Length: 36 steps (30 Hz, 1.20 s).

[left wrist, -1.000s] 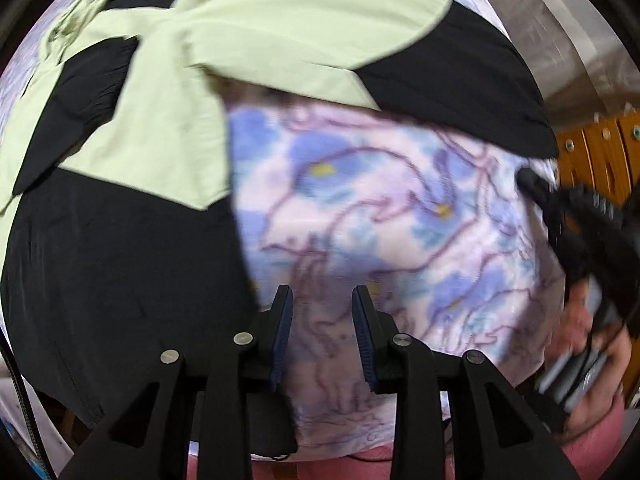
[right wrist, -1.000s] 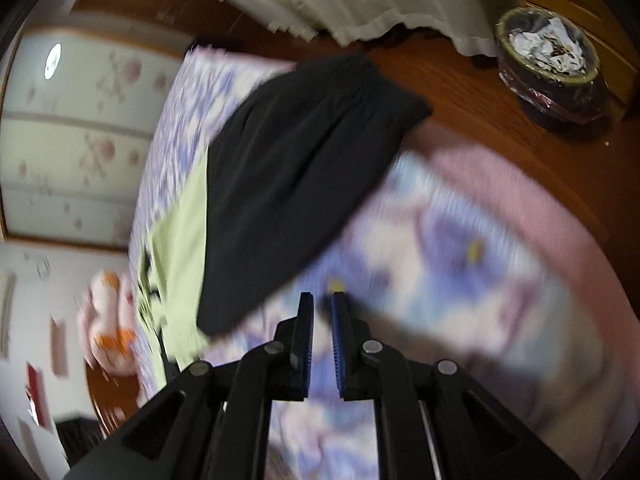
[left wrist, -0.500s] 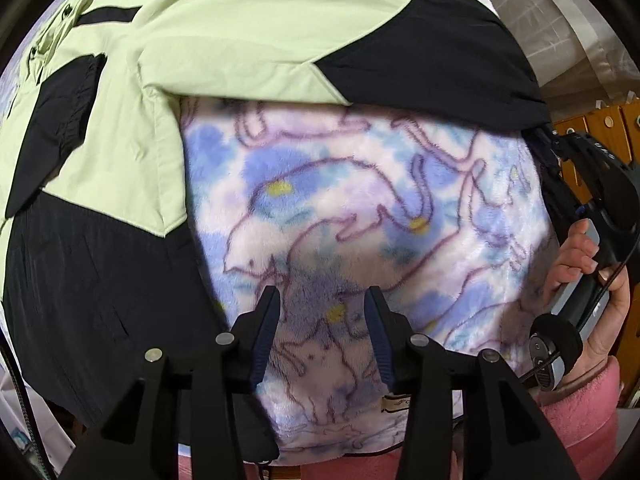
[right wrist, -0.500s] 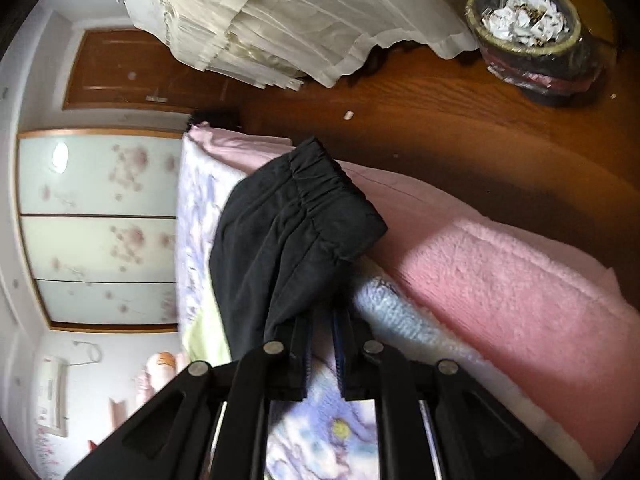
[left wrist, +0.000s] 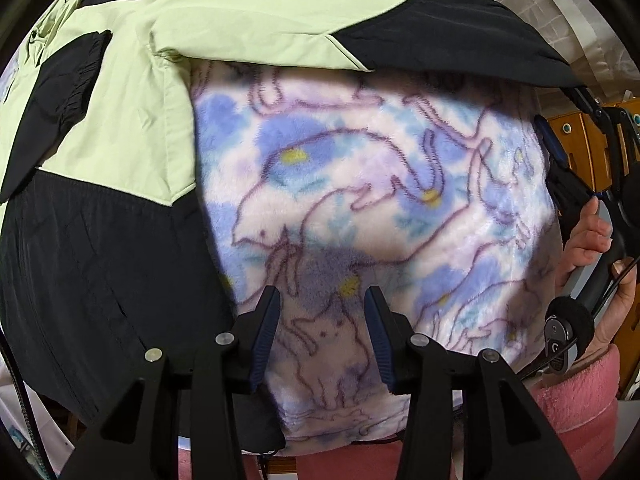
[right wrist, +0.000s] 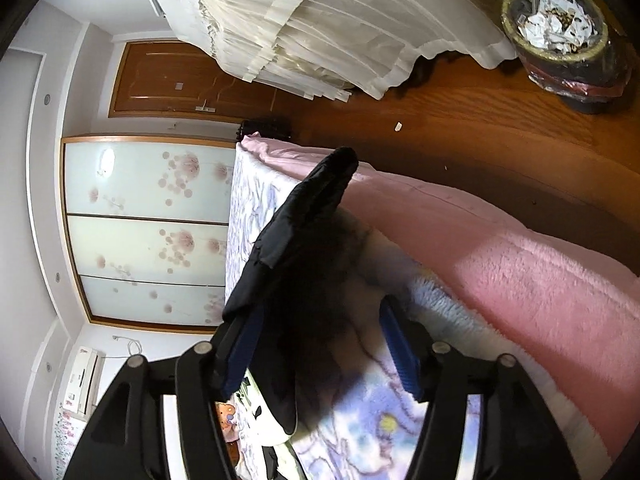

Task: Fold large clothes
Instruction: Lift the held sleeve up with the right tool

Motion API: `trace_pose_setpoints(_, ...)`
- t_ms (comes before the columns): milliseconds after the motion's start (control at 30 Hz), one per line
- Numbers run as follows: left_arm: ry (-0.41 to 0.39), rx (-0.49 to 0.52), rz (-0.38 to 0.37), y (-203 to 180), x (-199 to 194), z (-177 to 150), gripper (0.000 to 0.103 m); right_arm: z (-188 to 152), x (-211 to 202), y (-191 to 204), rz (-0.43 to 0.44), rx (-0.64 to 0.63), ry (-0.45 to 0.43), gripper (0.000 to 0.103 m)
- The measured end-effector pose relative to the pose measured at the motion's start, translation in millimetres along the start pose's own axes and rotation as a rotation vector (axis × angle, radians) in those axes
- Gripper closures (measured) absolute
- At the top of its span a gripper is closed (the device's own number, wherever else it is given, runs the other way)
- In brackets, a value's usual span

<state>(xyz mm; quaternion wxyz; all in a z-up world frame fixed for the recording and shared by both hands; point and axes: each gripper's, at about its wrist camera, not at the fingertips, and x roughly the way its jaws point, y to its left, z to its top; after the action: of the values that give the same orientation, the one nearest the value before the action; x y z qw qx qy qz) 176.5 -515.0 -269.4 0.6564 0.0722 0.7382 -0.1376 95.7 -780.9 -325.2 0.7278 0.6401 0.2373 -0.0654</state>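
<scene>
On the bed, a light green and black jacket (left wrist: pixel 168 92) lies spread over a fleece blanket (left wrist: pixel 360 200) with blue flowers and purple animal outlines; its body covers the left side and one sleeve runs along the far edge toward the right. No brand or writing can be read on it. The black sleeve end (right wrist: pixel 308 216) lies near the pink edge of the bed (right wrist: pixel 540 272). The right tool (right wrist: pixel 320 356) has just opened: half a second ago its jaws were nearly closed at the cuff, now they stand wide with the black cloth loose between them. The left tool (left wrist: pixel 320 336) is also open, above bare blanket, holding nothing, a little wider than one second ago.
</scene>
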Motion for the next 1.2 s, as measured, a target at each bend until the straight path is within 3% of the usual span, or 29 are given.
trace_pose_setpoints(133,-0.021,-0.020,-0.009,27,-3,-12,0.061,-3,-5,1,-0.010,0.004,-0.018,0.034)
trace_pose_setpoints(800,-0.058,-0.110,-0.033,140,-18,-32,0.060,-30,-17,0,-0.046,0.081,-0.064,0.033)
trace_pose_setpoints(933,-0.065,-0.131,-0.033,160,-23,-36,0.060,-22,-11,1,-0.105,0.061,-0.085,0.033)
trace_pose_setpoints(1133,-0.063,-0.147,-0.033,144,-9,-39,0.060,-8,16,14,-0.235,-0.015,-0.090,0.034)
trace_pose_setpoints(1200,-0.062,-0.151,-0.043,146,-10,-41,0.060,-7,21,19,-0.268,-0.039,-0.107,0.038)
